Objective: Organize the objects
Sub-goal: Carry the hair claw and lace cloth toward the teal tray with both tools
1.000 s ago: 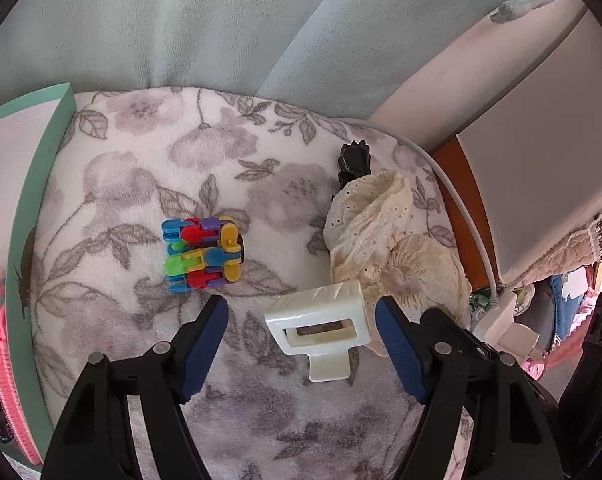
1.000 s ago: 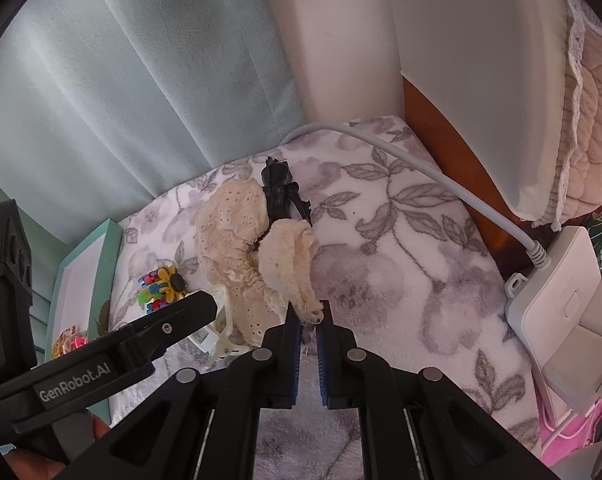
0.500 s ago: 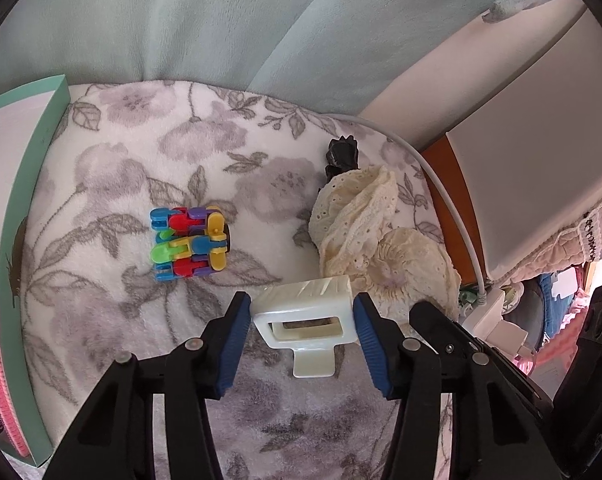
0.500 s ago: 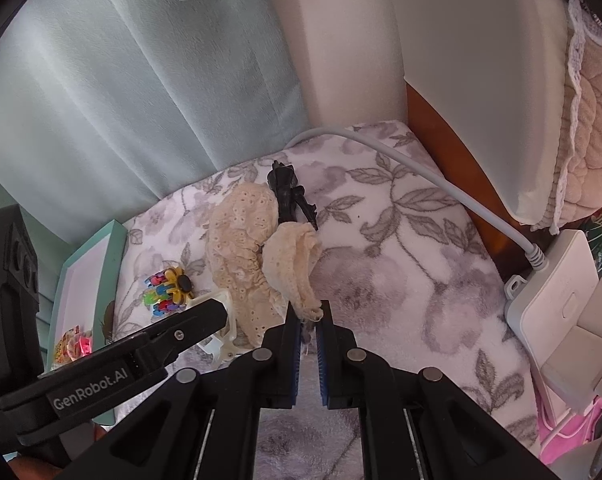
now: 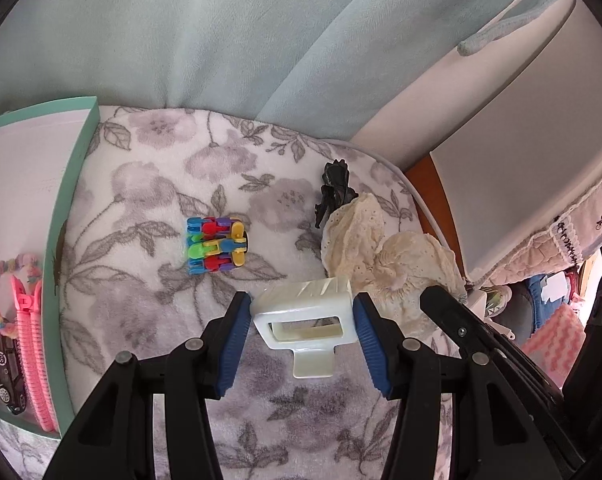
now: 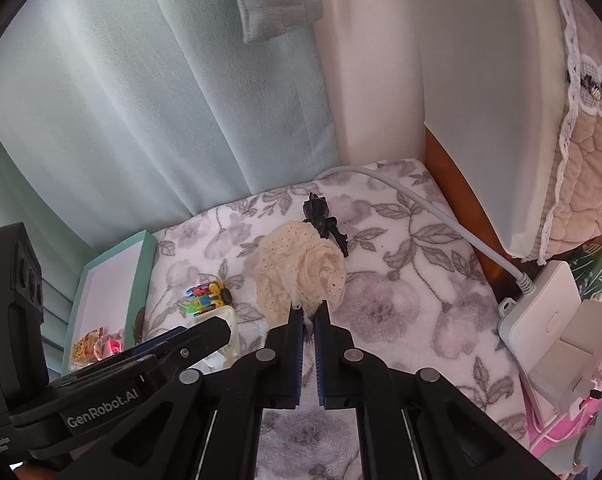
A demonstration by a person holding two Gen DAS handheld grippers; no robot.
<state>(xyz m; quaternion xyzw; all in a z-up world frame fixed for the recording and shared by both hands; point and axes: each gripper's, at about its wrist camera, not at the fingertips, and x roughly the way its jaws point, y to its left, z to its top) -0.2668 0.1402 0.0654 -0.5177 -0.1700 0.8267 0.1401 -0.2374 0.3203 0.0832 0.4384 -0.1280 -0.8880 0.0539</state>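
My left gripper (image 5: 301, 312) is shut on a pearly white hair claw clip (image 5: 305, 320), its blue pads pressing both ends. My right gripper (image 6: 308, 312) is shut on the edge of a cream lace scrunchie (image 6: 301, 272), lifted off the floral blanket (image 6: 401, 300). The same scrunchie (image 5: 385, 256) sits right of the clip in the left wrist view. A colourful plastic block toy (image 5: 215, 250) lies on the blanket ahead of the left gripper. A black hair clip (image 5: 335, 192) lies behind the scrunchie.
A mint green tray (image 5: 71, 216) at the left holds a pink zipper piece (image 5: 29, 356), a braided band and a toy car. A white power adapter (image 6: 541, 320) with its cable (image 6: 421, 200) lies at the right. Curtains and a bed edge border the blanket.
The left gripper's fingers closed in from wide apart onto the white claw clip. The right gripper rose with the scrunchie, which now hangs bunched above the blanket.
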